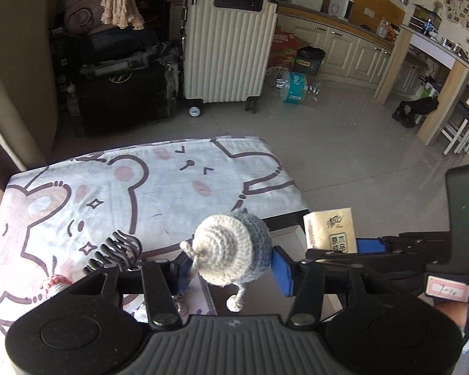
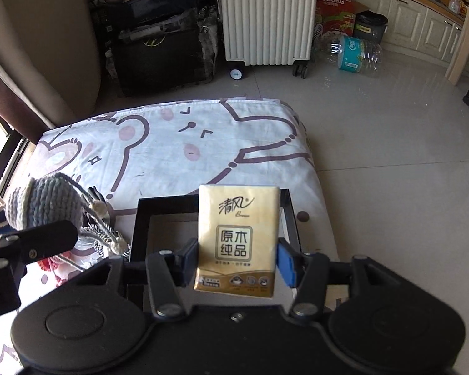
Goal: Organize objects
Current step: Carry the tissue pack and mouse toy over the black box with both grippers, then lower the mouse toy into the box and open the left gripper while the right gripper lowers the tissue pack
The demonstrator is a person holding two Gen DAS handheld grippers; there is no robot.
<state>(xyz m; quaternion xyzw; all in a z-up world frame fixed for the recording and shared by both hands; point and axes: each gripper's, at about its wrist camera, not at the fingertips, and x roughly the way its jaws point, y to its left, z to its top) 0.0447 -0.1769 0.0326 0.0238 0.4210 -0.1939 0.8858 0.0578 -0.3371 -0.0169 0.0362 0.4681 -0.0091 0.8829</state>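
A round crocheted toy (image 1: 233,248), grey-blue yarn with a cream spiral face and small knitted limbs dangling, sits clamped between the blue pads of the left gripper (image 1: 234,268), whose jaws stand about half apart and press its soft sides. It hangs above the near edge of the cloth-covered table (image 1: 159,187), at 6 o'clock in the left wrist view. The right gripper (image 2: 237,262) grips, the same way, a flat rectangular tissue pack (image 2: 238,242) in glossy golden wrapping with printed characters, held upright over a shallow black-rimmed box (image 2: 147,215) lying at the table's near right corner. In the left view the pack appears at 3 o'clock of the toy, close beside it. The cloth is white with outlined cartoon bears and pink cheeks, smooth and slightly creased. At 9 o'clock of the box lie a black ribbed hair clip (image 1: 117,251), corded tassels (image 2: 104,237) and a pink knitted piece (image 1: 54,284). Beyond the table, at 12 o'clock, a ribbed cream suitcase (image 1: 225,47) stands on the glossy tiled floor (image 1: 344,143).
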